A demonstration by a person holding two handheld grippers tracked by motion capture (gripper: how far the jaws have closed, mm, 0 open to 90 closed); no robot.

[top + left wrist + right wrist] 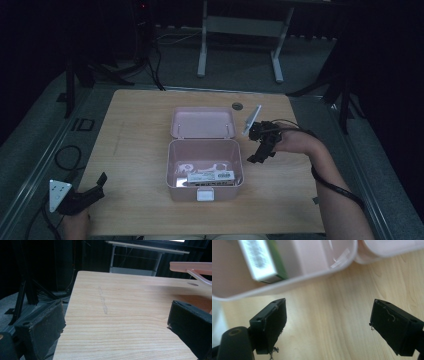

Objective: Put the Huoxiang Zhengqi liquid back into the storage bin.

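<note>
The pink box (205, 170) sits mid-table with its lid flipped back and a green-and-white packet (212, 177) inside. The right gripper (260, 158) hangs just right of the box, jaws spread and empty, so I'd guess it's between steps; next it either reaches in or closes the lid. The left gripper (95, 185) is parked well off to the box's left, also spread and empty.

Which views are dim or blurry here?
High view: dark surroundings, lit table only, low detail in the pink box. Right gripper view: the white-and-green carton is out of focus, print unreadable. Left gripper view: sharp wood grain, black background.
</note>
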